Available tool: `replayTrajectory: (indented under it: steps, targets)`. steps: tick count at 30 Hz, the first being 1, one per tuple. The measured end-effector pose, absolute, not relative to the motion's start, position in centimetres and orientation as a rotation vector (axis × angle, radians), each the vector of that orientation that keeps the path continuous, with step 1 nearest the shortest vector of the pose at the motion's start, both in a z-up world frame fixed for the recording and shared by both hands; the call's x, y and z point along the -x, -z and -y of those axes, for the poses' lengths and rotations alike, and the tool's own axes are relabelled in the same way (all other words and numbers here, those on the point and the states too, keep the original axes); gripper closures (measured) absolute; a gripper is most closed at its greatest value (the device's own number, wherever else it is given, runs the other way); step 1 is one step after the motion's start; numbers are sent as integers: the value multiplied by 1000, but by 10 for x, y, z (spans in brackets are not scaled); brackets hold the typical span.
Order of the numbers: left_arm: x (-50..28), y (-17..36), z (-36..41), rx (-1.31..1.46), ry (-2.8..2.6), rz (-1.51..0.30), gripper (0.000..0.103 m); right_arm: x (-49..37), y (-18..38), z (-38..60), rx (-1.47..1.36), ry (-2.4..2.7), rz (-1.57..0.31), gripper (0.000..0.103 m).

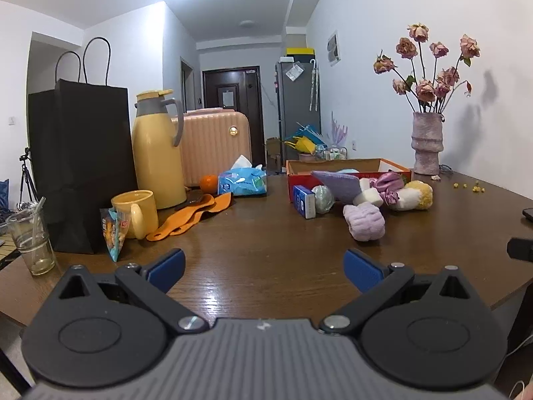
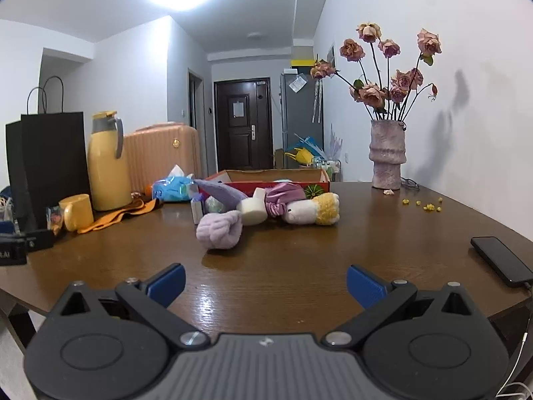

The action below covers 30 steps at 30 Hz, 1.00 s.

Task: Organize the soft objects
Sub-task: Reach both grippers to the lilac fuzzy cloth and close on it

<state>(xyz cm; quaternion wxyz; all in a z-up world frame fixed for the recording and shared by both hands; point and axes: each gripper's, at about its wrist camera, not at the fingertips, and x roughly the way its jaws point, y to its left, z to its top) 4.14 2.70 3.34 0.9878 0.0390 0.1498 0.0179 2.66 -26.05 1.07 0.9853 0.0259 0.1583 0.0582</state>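
A pile of soft things lies mid-table in front of a red cardboard box (image 1: 393, 166) (image 2: 319, 180): a lilac fluffy headband (image 1: 364, 221) (image 2: 220, 230), a white sponge block (image 1: 368, 197) (image 2: 253, 211), a pink satin scrunchie (image 1: 388, 183) (image 2: 283, 198), a white and yellow plush (image 1: 414, 195) (image 2: 313, 211), a purple felt piece (image 1: 339, 183) (image 2: 221, 191) and a pale green ball (image 1: 322, 198). My left gripper (image 1: 265, 271) is open and empty, low over the near table, well short of the pile. My right gripper (image 2: 266, 285) is open and empty too.
On the left stand a black paper bag (image 1: 80, 163), a yellow thermos (image 1: 156, 153), a yellow mug (image 1: 136, 213), a snack packet (image 1: 113, 230), a glass (image 1: 31, 236), orange cloth (image 1: 193, 215), a tissue pack (image 1: 243, 181). A small blue box (image 1: 303, 201) stands by the pile. A vase of dried roses (image 2: 388, 153) and a phone (image 2: 503, 260) are on the right.
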Motion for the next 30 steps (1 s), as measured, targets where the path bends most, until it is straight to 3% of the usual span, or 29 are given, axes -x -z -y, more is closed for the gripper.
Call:
replayTrajectory:
  steps: [20,30]
  targets:
    - [-111,-28,-19,-84,40,-401,0,-88,-7,268,-81,-119,-379,2]
    - [-203,-40,-31,-31,54,-449,2,-193,-12,246,-120,-278,-483,31]
